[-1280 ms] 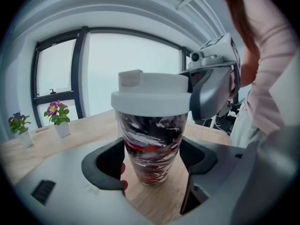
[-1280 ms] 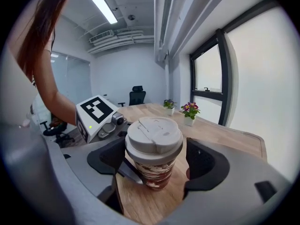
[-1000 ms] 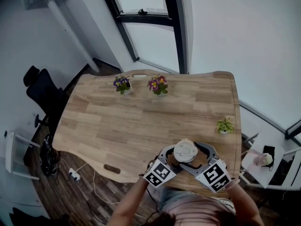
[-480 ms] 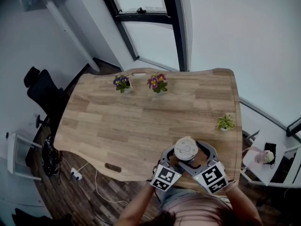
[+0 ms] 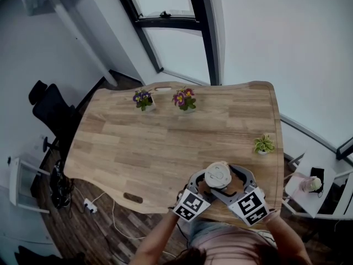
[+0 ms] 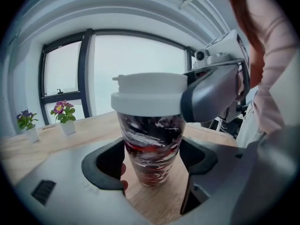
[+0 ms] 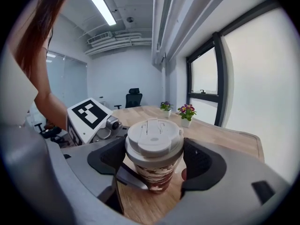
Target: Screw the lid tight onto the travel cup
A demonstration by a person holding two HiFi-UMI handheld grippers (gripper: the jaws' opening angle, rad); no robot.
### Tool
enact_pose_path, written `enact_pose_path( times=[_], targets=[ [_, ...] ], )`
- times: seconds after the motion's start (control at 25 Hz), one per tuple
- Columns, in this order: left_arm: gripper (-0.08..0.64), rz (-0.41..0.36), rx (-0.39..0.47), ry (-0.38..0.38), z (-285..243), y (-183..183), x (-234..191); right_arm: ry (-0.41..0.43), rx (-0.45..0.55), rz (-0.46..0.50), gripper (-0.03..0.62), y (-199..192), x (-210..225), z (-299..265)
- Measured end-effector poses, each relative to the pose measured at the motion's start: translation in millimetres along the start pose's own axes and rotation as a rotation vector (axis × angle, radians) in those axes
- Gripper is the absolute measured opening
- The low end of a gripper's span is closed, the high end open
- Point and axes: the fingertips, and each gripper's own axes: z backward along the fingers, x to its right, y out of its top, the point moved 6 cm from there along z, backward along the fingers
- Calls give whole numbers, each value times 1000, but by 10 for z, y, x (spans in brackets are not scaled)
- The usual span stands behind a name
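The travel cup (image 5: 217,175) stands upright near the table's front edge, its white lid (image 6: 149,93) sitting on the marbled red, black and white body (image 6: 152,144). My left gripper (image 6: 152,162) is shut on the cup's lower body, a pad against each side. My right gripper (image 7: 153,146) is shut on the lid (image 7: 153,137), one pad on each side of its rim. In the head view the left gripper (image 5: 206,187) and the right gripper (image 5: 227,183) come in from the front, one on each side. The cup's base is hidden there.
The wooden table (image 5: 165,142) carries two flowering pots (image 5: 143,99) (image 5: 185,99) at the far edge and a small green plant (image 5: 263,146) at the right edge. A black office chair (image 5: 47,106) stands at the left, and a white side table (image 5: 309,189) at the right.
Both grippers keep their hold on the cup and lid. The left gripper's marker cube shifted slightly right, then back. The cup stays in place.
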Motion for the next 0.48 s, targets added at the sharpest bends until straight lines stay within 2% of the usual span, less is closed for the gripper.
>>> enact_pose_path(
  times=[0.16,0.28,0.36,0.48],
  targets=[
    [353,43,30,108,-29,13,50,-103,35,-36,368,-18,-28,14],
    [353,71,52,149,-45,-4,82,-88,46,-58,368,-40,-34,14],
    [353,64,50,123,-49,-8,76,-51,41,-70,370,-31,-18,31],
    [353,26,23,31,-40,2,40,-19,25,-49,377,11,46,59]
  ],
)
